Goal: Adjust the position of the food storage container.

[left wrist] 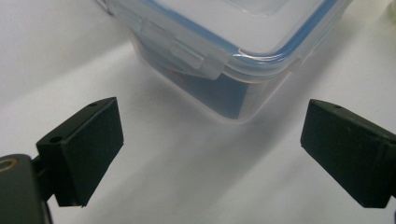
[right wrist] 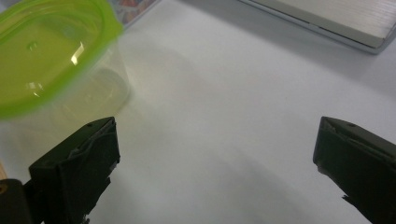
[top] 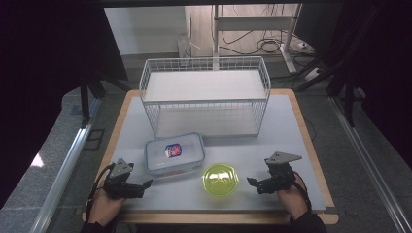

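I go slow with my left gripper (top: 145,183) toward the clear box (top: 175,153) with the blue-edged lid. The box sits on the bench (top: 272,145), in front of the wire basket (top: 204,94), just ahead of me. I aim at its near corner and keep level. The left fingers (left wrist: 86,149) are wide apart and touch nothing. My right gripper (top: 252,182) waits near the green tub (top: 220,179); its fingers (right wrist: 77,172) are wide apart and empty too. The dark stuff inside the box may be food; I cannot tell.
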The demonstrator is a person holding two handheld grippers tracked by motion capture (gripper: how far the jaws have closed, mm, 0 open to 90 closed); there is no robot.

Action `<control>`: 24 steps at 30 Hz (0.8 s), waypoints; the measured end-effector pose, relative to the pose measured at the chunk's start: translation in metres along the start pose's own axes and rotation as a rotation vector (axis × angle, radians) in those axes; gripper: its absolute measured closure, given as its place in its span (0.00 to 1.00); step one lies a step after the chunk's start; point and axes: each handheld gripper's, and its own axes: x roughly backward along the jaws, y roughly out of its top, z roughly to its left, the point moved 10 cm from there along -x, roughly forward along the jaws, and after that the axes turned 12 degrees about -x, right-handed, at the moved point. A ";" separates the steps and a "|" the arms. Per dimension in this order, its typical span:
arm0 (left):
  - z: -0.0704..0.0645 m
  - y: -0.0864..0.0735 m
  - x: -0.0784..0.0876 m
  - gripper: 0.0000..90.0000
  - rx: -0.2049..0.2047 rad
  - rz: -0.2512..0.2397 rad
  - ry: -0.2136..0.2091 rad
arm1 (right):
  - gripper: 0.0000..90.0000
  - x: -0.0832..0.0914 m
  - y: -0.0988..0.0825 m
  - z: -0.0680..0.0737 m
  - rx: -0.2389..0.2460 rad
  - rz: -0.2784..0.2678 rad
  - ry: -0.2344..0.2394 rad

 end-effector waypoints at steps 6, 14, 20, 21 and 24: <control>0.003 -0.001 0.001 0.06 0.015 0.000 0.015 | 0.00 -0.004 -0.001 -0.002 -0.036 -0.008 -0.002; 0.003 -0.001 0.000 0.06 0.018 -0.009 0.007 | 0.00 -0.006 -0.001 -0.004 -0.044 -0.006 -0.015; 0.003 -0.001 0.000 0.06 0.025 -0.019 -0.003 | 0.00 -0.006 -0.001 -0.004 -0.044 -0.006 -0.023; 0.004 -0.001 0.000 0.06 0.026 -0.020 -0.005 | 0.00 -0.006 -0.001 -0.005 -0.044 -0.004 -0.026; 0.003 -0.001 0.000 0.06 0.027 -0.022 -0.008 | 0.00 -0.007 0.000 -0.005 -0.047 -0.005 -0.038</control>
